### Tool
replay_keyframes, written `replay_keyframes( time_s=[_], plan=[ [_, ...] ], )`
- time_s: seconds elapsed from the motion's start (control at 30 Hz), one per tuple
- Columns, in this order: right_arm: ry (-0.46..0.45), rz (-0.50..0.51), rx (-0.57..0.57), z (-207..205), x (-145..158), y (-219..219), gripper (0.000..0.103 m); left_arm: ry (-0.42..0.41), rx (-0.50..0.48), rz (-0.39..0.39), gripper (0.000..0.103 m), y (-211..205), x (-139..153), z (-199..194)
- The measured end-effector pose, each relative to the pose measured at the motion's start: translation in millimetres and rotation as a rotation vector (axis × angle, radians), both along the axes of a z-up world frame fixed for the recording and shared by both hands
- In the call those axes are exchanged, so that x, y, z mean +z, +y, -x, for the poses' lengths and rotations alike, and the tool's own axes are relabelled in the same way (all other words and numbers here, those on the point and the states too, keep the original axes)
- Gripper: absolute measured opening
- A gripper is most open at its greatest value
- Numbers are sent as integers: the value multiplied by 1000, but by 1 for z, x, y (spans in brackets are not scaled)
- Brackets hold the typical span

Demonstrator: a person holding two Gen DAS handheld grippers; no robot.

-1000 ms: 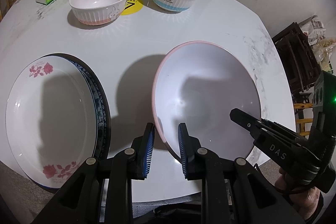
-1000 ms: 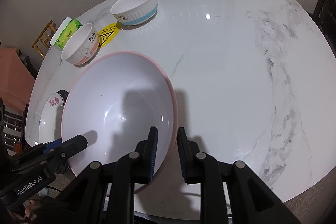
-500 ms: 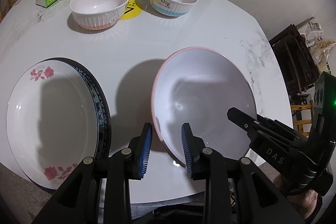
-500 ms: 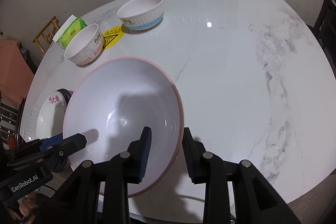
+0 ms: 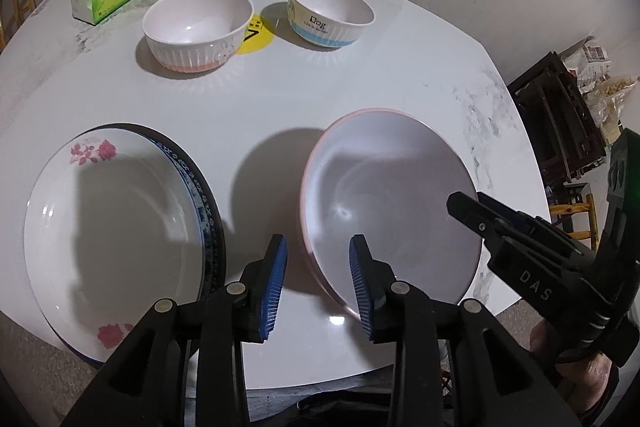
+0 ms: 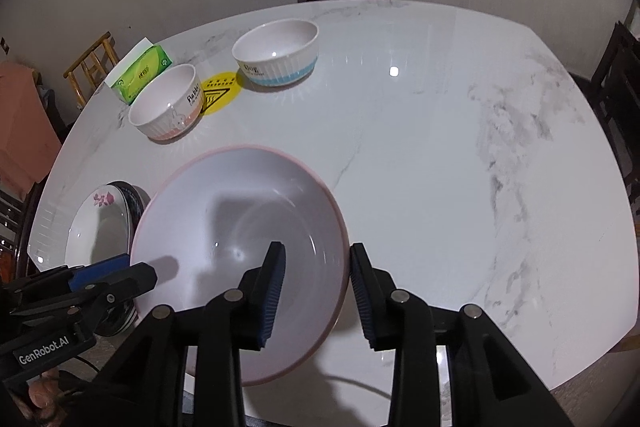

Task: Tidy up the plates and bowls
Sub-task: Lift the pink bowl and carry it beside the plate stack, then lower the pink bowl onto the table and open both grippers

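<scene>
White marble tabletop (image 6: 420, 155): wide pink-rimmed white bowl (image 5: 388, 203) is sitting beside the stacked plates (image 5: 112, 227). I'm straddling its rim with left gripper (image 5: 318, 281) and right gripper (image 6: 316, 293), both jaws wide, gripping nothing.

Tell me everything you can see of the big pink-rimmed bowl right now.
The pink-rimmed bowl is wide and shallow, glossy like ceramic or melamine, with a plain pale interior, a thin pink rim and a pinkish outside. It looks empty and sits upright on the marble table, near the front edge, beside the stacked plates without touching them. The left gripper and right gripper are both open, each straddling the rim on opposite sides; contact cannot be told.
</scene>
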State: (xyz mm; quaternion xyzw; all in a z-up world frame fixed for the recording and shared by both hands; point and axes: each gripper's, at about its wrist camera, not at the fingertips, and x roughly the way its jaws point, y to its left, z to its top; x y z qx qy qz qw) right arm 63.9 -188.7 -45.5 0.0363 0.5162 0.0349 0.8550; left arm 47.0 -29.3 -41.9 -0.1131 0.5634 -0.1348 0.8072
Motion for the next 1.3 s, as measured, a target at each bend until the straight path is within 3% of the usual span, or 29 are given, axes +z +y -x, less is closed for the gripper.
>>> replay_keyframes(
  time_s=[0.23,0.5,0.87,1.07,1.3],
  plan=[
    [-52,62,26,-6,17,8,33,-23,21,2,29,11,6,-2],
    [-67,53,74,-18,28,23,33,-44,63,3,29,31,13,-7],
    [-54,57,169,-39,30,61,36,-69,154,-14,29,74,22,-28],
    [-49,28,217,-59,29,77,36,-73,221,-43,29,100,18,-44],
    [-31,61,262,-87,22,97,36,-72,297,-77,29,129,10,-70]
  ],
)
